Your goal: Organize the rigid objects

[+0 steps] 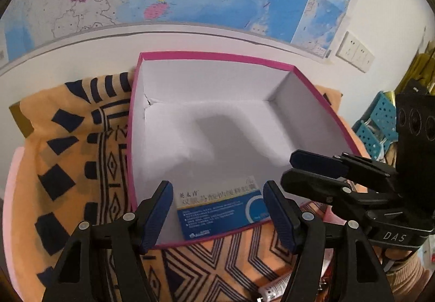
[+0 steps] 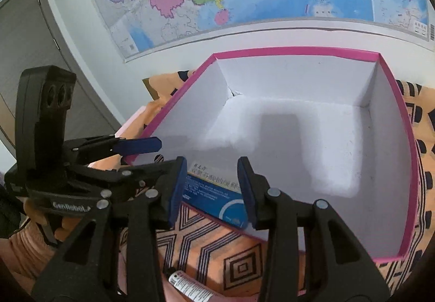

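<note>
We note both tongs released, left tongs & right tongs hovering w/ nothing held, medicine carton lying inside pink box at near wall; risk: a low pad may catch the rim & shove the box.

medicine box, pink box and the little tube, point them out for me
medicine box (image 1: 217,209), left wrist view, on its blue printed face
pink box (image 2: 299,50), right wrist view, on its far rim
tube (image 2: 190,288), right wrist view, on its white body

Right gripper reads "DAS"; left gripper "GenRobot".
</note>
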`<state>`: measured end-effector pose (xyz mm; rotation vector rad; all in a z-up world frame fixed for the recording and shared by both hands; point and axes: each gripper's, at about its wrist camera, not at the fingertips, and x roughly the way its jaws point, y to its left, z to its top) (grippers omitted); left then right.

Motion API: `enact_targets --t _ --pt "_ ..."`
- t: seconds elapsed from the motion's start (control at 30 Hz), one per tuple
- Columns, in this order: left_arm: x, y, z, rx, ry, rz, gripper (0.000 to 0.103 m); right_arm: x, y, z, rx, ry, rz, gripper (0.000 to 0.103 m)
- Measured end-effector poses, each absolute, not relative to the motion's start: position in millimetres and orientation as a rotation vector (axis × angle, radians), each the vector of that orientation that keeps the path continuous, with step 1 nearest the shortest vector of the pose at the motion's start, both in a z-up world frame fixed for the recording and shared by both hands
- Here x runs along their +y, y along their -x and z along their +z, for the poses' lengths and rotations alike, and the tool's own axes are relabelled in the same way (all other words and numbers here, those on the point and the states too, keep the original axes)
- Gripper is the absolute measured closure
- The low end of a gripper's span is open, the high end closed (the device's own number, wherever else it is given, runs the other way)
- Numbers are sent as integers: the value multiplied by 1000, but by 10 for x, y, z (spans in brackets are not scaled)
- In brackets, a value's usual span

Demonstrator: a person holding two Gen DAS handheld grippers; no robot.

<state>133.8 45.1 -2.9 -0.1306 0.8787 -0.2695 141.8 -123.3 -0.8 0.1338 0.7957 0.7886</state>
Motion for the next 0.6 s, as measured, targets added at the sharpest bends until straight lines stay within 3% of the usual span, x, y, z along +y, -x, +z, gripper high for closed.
enact_targets --t 0.3,0.37,0.6 --pt "590 -670 148 746 78 -213 22 -1710 -812 177 678 -188 842 58" --pt "671 -507 151 732 96 -220 22 -1820 -629 185 665 -202 869 52" --pt "779 -117 -43 762 116 -212 22 -1910 -156 5 737 -179 921 52"
